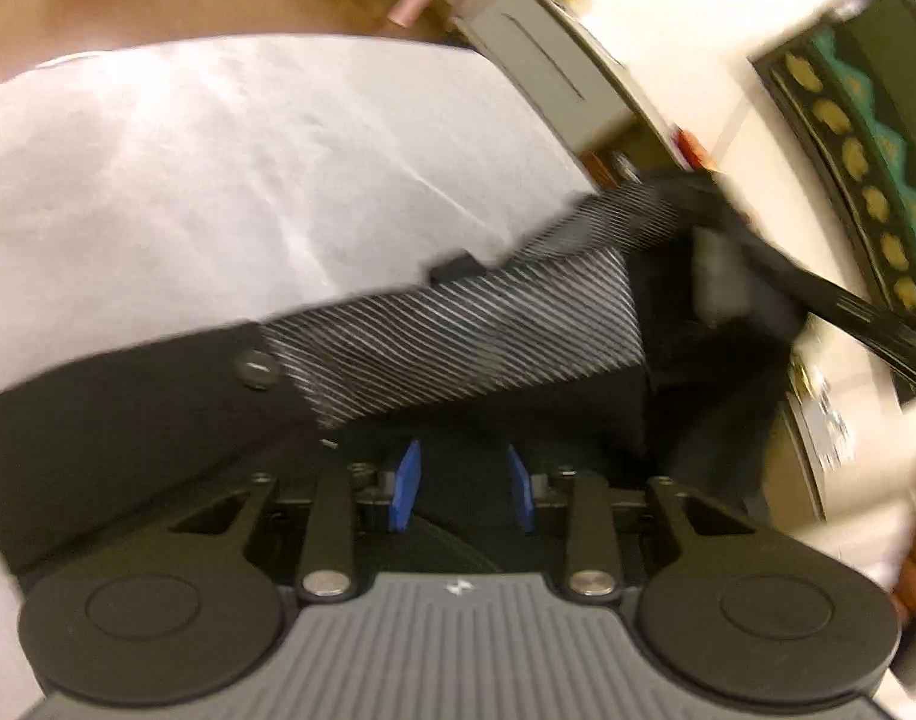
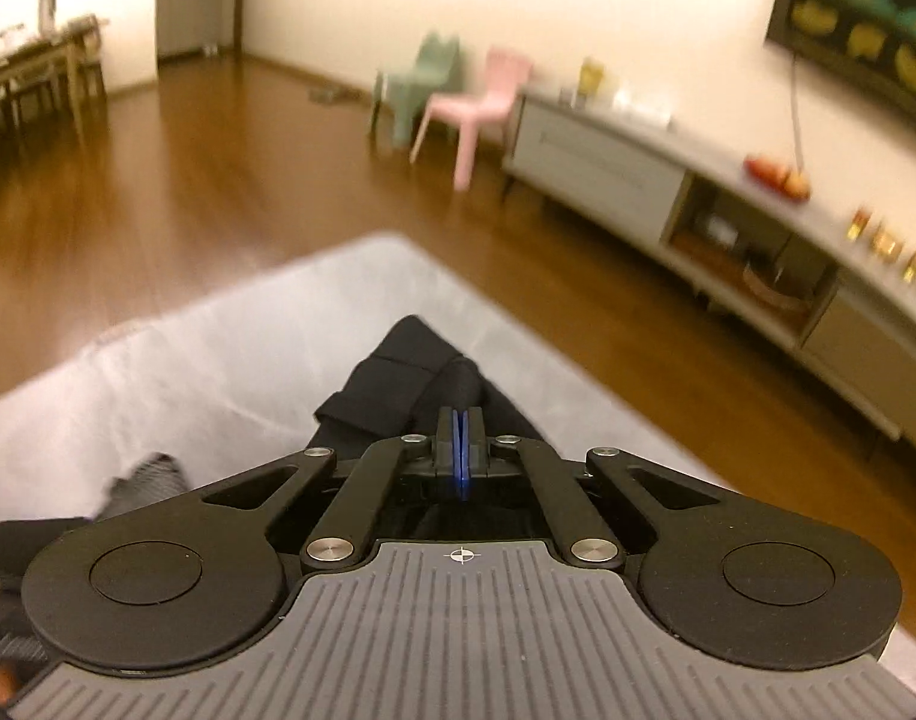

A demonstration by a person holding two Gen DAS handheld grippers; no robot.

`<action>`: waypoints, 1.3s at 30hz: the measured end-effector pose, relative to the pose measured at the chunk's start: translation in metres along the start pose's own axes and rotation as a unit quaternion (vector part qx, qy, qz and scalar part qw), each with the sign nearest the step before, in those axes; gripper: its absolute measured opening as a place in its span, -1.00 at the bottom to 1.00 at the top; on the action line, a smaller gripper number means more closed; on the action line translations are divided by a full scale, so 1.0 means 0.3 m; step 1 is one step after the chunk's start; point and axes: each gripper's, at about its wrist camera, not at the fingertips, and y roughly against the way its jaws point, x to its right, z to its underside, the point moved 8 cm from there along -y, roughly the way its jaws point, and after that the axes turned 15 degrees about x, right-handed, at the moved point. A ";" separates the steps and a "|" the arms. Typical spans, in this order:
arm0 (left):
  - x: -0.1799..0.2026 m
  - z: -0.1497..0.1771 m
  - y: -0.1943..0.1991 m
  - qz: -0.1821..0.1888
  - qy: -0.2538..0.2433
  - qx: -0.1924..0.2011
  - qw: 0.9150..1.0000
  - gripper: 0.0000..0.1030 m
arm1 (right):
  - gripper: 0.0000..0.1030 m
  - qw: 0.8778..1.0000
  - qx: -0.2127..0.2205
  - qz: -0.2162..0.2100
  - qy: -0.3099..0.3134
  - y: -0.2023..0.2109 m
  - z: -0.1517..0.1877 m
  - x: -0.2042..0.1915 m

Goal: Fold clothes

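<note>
A black garment (image 1: 116,420) with a grey striped waistband (image 1: 458,336) and a button (image 1: 255,369) lies on a white sheet (image 1: 218,168). My left gripper (image 1: 462,489) is open, its blue pads on either side of the dark cloth just below the waistband. In the right wrist view, my right gripper (image 2: 461,456) is shut on a bunched fold of the black garment (image 2: 398,384) and holds it above the white sheet (image 2: 218,360). The striped waistband (image 2: 149,480) shows at the lower left there.
A wooden floor (image 2: 218,180) surrounds the sheet. A long grey sideboard (image 2: 637,180) runs along the right wall. A pink chair (image 2: 481,108) and a green chair (image 2: 422,84) stand beyond. A dining table (image 2: 32,72) is far left.
</note>
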 end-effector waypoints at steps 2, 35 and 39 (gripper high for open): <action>-0.007 -0.005 0.008 -0.008 -0.001 0.004 1.000 -0.38 | -1.00 0.999 0.036 0.002 -0.006 0.121 -0.058 -0.007; -0.039 -0.042 -0.027 0.001 0.070 -0.003 0.998 -0.29 | -0.95 0.982 0.001 -0.028 0.189 0.196 0.204 -0.328; -0.015 -0.043 -0.014 0.006 0.061 0.002 0.998 -0.29 | -0.96 0.989 0.097 0.022 0.111 0.356 0.010 -0.218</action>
